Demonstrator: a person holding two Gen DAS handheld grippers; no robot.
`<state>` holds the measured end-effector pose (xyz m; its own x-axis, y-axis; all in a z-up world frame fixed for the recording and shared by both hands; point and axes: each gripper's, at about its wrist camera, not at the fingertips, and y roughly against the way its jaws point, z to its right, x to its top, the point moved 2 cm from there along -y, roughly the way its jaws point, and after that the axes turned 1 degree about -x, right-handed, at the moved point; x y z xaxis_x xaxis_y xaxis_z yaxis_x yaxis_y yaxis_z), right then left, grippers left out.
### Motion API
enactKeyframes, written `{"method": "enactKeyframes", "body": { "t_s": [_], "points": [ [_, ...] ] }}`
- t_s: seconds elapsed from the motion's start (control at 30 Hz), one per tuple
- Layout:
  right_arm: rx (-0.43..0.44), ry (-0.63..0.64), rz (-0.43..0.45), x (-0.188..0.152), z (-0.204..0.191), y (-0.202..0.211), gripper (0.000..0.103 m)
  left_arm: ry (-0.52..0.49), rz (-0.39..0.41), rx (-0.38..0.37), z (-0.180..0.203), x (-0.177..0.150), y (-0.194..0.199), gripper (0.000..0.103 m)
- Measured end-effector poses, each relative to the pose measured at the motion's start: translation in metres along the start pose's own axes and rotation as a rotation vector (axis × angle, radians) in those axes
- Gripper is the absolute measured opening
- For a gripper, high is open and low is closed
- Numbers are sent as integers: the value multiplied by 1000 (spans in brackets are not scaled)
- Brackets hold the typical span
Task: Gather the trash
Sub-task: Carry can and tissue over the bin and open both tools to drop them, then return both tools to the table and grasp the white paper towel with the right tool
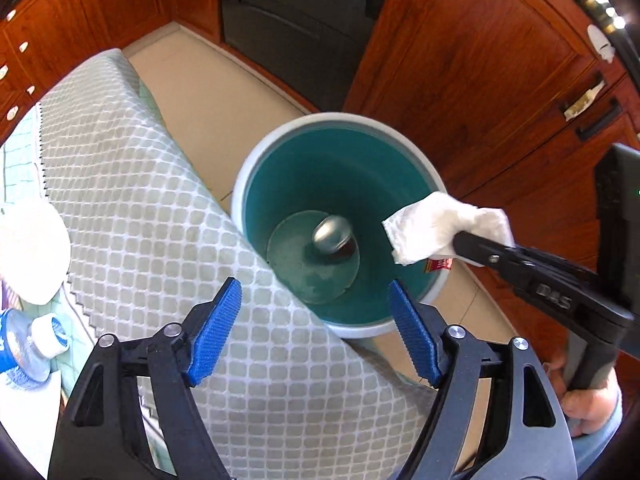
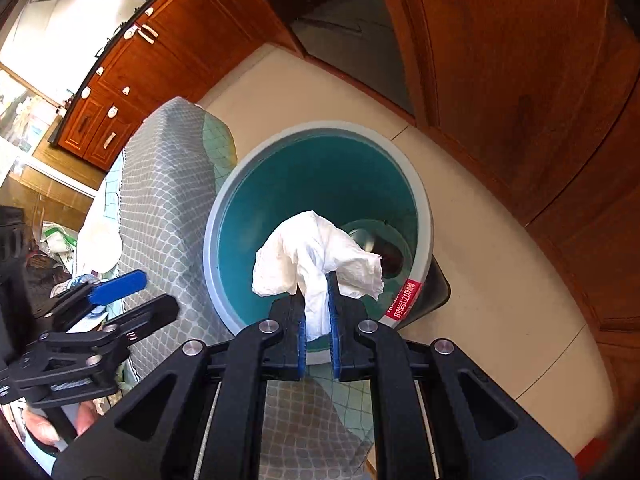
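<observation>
A round bin (image 1: 240, 184) with a grey rim and teal inside stands on the floor beside the table. A blurred metal can (image 1: 334, 236) lies at its bottom. My left gripper (image 1: 314, 332) hangs over the bin's near edge, open, with nothing between its blue pads. My right gripper (image 2: 317, 312) is shut on a crumpled white tissue (image 2: 316, 252) and holds it above the bin's (image 2: 218, 220) mouth. In the left wrist view the tissue (image 1: 440, 224) hangs over the bin's right rim. In the right wrist view the left gripper (image 2: 132, 300) shows at the left.
A table under a grey patterned cloth (image 1: 152, 208) touches the bin's left side; a white disc (image 1: 28, 248) and a blue-labelled bottle (image 1: 28, 344) lie on it. Wooden cabinets (image 1: 480, 80) stand behind and right. A black object (image 2: 438, 288) sits by the bin.
</observation>
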<state>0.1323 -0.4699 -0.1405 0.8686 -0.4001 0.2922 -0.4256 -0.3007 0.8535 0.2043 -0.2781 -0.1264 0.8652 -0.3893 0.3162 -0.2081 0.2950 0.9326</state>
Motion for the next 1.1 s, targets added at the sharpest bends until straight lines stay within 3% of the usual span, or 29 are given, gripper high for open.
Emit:
{"method": "enactKeyframes", "body": {
  "t_s": [0.07, 0.13, 0.17, 0.2, 0.37, 0.43, 0.83, 1.1],
  "points": [
    [-1, -4, -20, -1, -1, -5, 15, 11, 20, -4, -4, -4, 8, 88],
    [5, -14, -33, 0, -4, -9, 46, 18, 43, 0, -7, -6, 16, 93],
    [8, -23, -32, 0, -5, -8, 77, 19, 51, 3, -9, -8, 20, 95],
    [13, -32, -21, -1, -6, -6, 85, 20, 55, 4, -11, -9, 24, 97],
    [10, -74, -17, -1, -9, 2, 88, 20, 75, 6, -18, -16, 34, 98],
    [-15, -67, -4, -2, -14, 8, 88, 20, 81, 10, -12, -33, 45, 99],
    [3, 81, 44, -24, -83, 35, 88, 60, 163, 46, -43, -85, 107, 99],
    [26, 196, 40, -52, -141, 41, 88, 106, 223, 91, -82, -129, 158, 99]
  ]
}}
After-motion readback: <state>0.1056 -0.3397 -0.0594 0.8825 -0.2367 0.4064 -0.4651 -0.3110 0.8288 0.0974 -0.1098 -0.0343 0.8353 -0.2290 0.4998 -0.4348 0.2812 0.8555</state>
